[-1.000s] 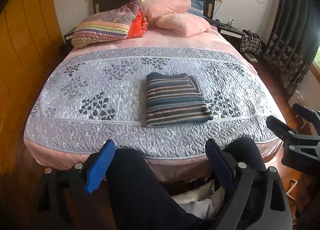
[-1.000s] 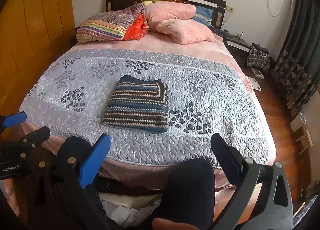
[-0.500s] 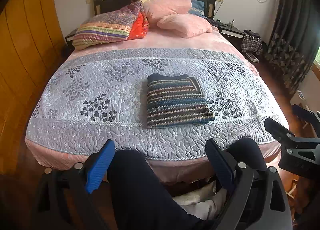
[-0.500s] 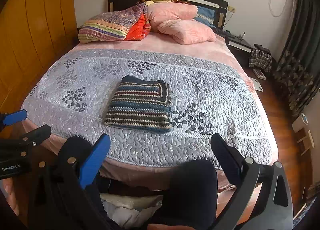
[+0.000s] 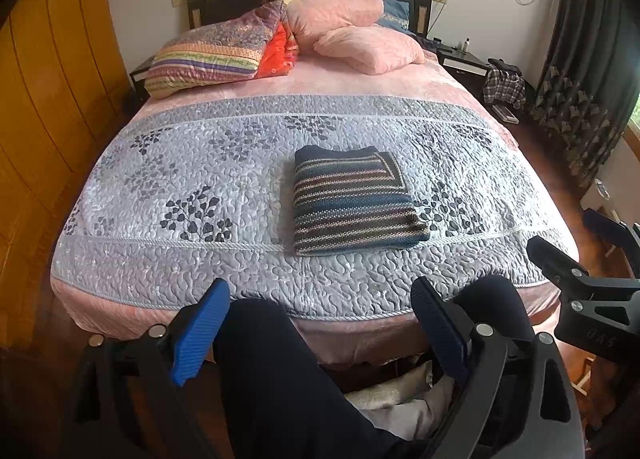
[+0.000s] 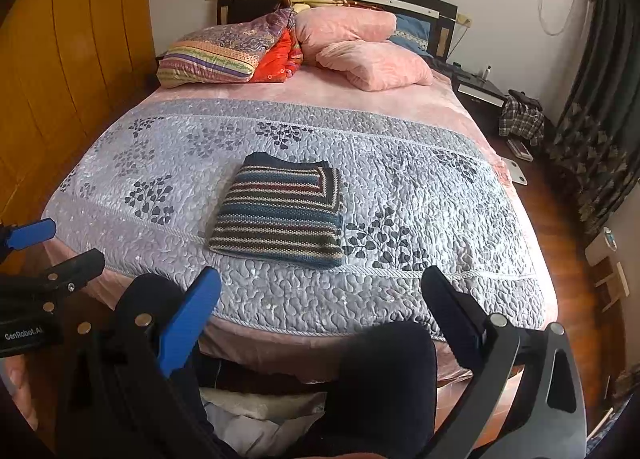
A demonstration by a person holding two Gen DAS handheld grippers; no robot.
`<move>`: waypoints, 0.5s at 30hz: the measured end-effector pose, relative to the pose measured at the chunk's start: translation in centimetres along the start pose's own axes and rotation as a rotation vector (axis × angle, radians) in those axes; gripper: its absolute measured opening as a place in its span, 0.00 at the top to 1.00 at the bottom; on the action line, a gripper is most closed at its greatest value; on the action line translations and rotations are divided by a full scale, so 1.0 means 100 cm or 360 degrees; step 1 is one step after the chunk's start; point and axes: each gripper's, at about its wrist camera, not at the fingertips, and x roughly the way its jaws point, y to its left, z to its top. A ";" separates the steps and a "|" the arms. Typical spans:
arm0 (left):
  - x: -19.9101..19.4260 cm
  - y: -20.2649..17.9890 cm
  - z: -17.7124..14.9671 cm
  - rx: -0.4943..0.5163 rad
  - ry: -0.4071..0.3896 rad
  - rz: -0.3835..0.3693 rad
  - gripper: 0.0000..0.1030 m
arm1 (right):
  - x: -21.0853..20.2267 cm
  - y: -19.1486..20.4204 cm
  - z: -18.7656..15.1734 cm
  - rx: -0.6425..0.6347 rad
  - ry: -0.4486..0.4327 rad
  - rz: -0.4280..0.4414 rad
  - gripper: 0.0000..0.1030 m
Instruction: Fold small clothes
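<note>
Since the sweater (image 5: 354,201) lies folded square on the bed (image 5: 160,187), both hand-held grippers, left (image 5: 320,333) and right (image 6: 322,319), hang released, empty; best left undisturbed.

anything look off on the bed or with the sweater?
Nothing stands out. The striped sweater lies folded flat and square on the grey quilt. Both grippers, left and right, are open and clear of it.

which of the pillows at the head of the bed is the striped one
The multicoloured striped pillow on the left by the wooden wall; the two pink pillows to its right are plain.
</note>
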 end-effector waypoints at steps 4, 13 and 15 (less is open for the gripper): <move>0.001 -0.001 0.000 -0.0002 0.0003 -0.0003 0.11 | -0.001 -0.001 -0.001 -0.0001 0.0001 0.0000 0.03; 0.004 -0.002 -0.003 0.0001 0.0007 -0.0017 0.11 | 0.002 0.000 0.001 0.0008 -0.0004 -0.0007 0.03; 0.004 -0.002 -0.003 0.0002 0.0006 -0.0016 0.11 | 0.003 0.000 0.001 0.0007 -0.0007 -0.0010 0.03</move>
